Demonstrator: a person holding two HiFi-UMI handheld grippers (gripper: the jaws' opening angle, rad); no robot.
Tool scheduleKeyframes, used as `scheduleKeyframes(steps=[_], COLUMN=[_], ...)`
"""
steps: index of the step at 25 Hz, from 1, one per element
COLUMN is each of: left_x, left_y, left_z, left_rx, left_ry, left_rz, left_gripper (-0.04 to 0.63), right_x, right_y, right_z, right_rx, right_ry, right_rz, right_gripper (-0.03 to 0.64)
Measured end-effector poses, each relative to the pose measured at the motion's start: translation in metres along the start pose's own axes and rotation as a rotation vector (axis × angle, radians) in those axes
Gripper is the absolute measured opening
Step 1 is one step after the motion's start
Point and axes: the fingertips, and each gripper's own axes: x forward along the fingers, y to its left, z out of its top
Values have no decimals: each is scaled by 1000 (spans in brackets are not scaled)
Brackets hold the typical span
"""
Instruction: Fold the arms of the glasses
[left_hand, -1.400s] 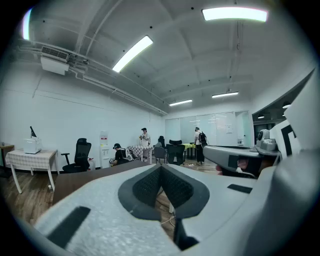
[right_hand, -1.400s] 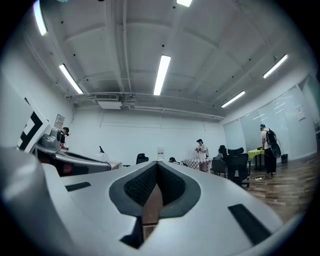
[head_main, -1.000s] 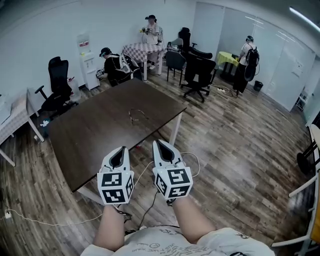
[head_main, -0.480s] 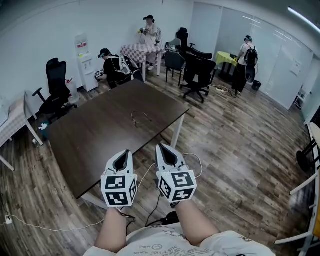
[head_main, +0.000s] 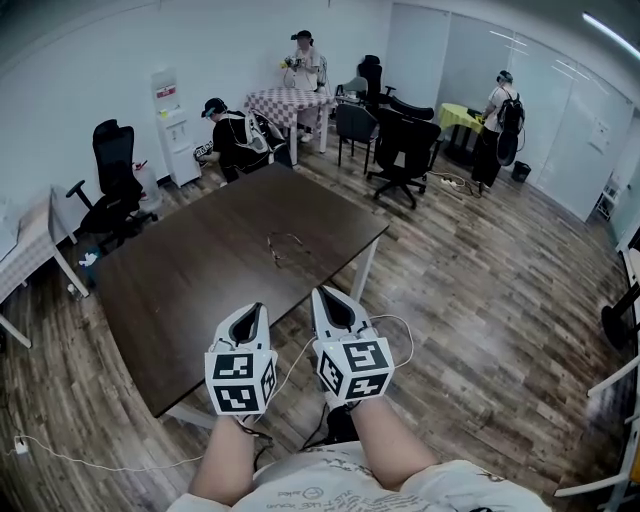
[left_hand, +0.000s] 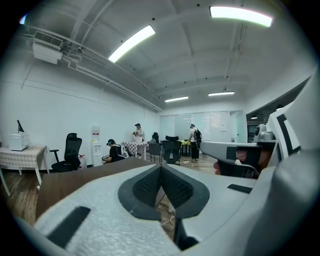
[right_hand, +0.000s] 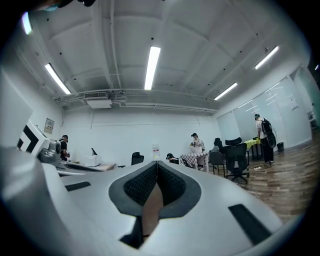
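You hold two grippers, the left gripper (head_main: 252, 310) and the right gripper (head_main: 322, 294), side by side, each with its jaws pressed together on nothing. One pair of glasses (head_main: 284, 245) lies on the single dark worktop (head_main: 180, 270), at twelve o'clock from them and well apart.

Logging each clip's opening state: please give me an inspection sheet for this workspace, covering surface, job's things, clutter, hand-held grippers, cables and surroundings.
Surface: dark brown table, bare apart from the glasses.
Job's things: glasses lie on the table, well beyond both grippers; too small to tell how the arms sit.
Clutter: nothing seen.
Grippers: left hand-held gripper and right hand-held gripper side by side, both shut and empty.
Cables: white cable runs below the grippers; a second cable trails across the floor at left.
Surroundings: office chair, seated person, others standing farther back.
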Motion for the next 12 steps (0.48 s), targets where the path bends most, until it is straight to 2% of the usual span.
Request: scheduleKeyframes(steps=[12], left_x=[108], left_y=[24], left_z=[0], left_rx=[-37], left_ry=[45], left_rz=[44], left_gripper=[14], right_x=[96], right_y=[-69], right_z=[-9], right_rx=[46], right_ry=[14], right_rz=[46], right_gripper=[15])
